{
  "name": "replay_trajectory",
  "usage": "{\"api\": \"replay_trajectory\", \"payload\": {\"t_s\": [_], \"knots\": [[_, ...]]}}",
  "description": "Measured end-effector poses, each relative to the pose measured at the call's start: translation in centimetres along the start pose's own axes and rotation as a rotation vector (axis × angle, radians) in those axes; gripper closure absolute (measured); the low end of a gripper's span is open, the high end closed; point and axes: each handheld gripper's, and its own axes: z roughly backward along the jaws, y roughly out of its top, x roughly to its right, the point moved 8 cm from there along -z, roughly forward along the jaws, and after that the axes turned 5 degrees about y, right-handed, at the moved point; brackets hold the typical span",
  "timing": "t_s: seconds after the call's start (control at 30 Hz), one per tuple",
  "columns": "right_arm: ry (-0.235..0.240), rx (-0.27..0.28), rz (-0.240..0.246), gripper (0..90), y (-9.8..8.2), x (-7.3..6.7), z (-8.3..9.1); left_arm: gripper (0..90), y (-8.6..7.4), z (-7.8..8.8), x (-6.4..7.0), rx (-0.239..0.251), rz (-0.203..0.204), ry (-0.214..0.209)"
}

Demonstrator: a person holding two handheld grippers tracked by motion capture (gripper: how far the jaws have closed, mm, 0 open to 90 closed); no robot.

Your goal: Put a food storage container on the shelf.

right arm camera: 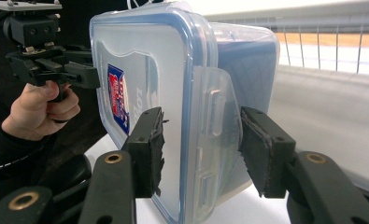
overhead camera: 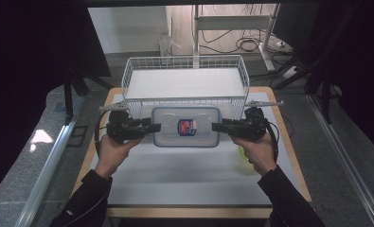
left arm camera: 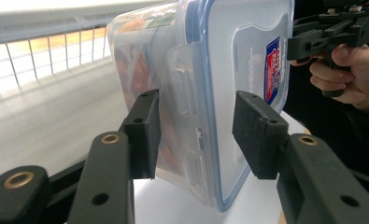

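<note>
A clear plastic food container [overhead camera: 186,126] with a blue-rimmed lid and a red and blue label hangs level just in front of the wire basket [overhead camera: 128,75]. My left gripper [overhead camera: 156,127] is shut on its left end and my right gripper [overhead camera: 215,126] on its right end. In the left gripper view the pads [left arm camera: 145,133] clamp the container [left arm camera: 238,60] across lid and base at the end latch, and something orange shows inside it. The right gripper view has the same grip, with the gripper [right arm camera: 201,144] pinching the container [right arm camera: 145,70] at its latch.
The white wire basket stands at the back of the wooden table [overhead camera: 184,210], which has a white mat [overhead camera: 184,175] on it. A small yellow-green object [overhead camera: 242,153] lies under the right hand. Dark stands and cables flank the table.
</note>
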Motion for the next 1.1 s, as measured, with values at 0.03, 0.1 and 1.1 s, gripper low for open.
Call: {"api": "replay_trajectory", "payload": {"t_s": [0.03,0.1,1.1], "knots": [[0.0,0.002,0.001,51.3,0.3,0.0,0.0,52.8,0.4,0.1,-0.1,0.003,-0.001,0.001],[-0.001,0.006,0.011,51.2,1.0,0.0,-0.1,52.7,0.9,0.2,-0.2,0.005,-0.002,0.004],[-0.026,0.086,0.011,49.8,10.9,2.1,-0.9,53.0,9.9,-0.3,-3.7,0.051,0.013,0.019]]}}
